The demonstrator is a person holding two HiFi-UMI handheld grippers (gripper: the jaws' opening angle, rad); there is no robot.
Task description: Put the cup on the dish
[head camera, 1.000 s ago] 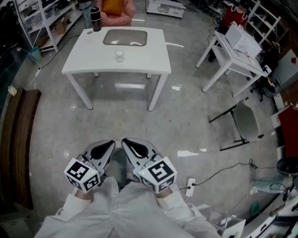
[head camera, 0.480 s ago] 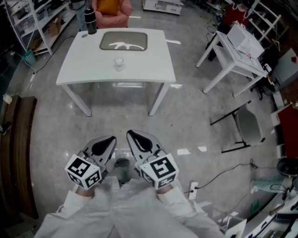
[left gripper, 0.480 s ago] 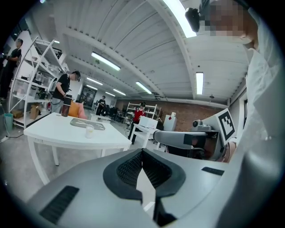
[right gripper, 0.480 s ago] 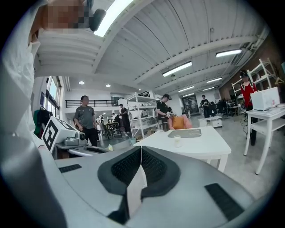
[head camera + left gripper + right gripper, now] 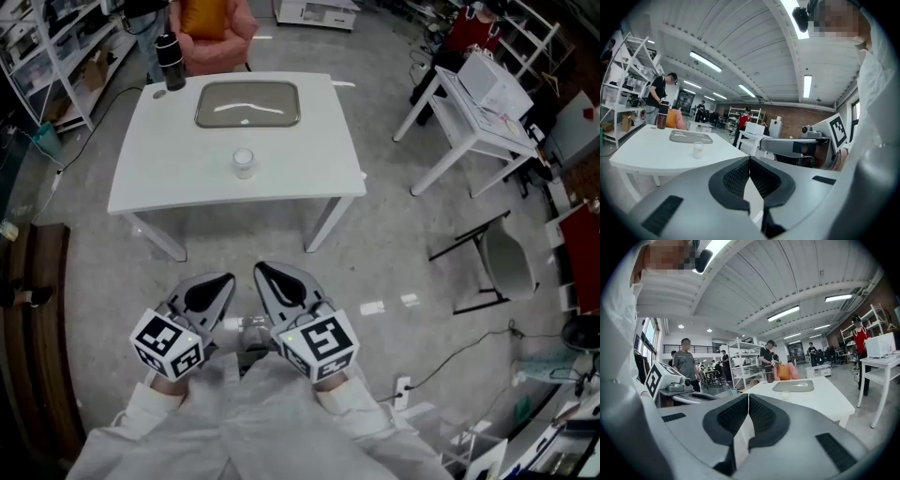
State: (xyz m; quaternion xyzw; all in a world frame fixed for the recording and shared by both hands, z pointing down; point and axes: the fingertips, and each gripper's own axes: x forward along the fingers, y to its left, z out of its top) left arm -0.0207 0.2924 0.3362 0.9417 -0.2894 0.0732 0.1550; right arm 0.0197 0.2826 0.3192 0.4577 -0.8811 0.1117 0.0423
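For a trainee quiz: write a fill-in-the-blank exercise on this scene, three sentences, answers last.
The cup stands on the white table, not on the ____-coloured dish. In the head view, the dark bottle stands at the table's far ____ corner. The left tongs and right tongs both have their jaws ____ and hold nothing.
Missing words: grey; left; shut.

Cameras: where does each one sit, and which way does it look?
Head view: on the person's head, facing down at the table, left gripper, right gripper and sleeves.
Left gripper view: on that gripper, facing along its shut jaws toward the cup.
Right gripper view: the same, from the right.
All three show the cup and dish.
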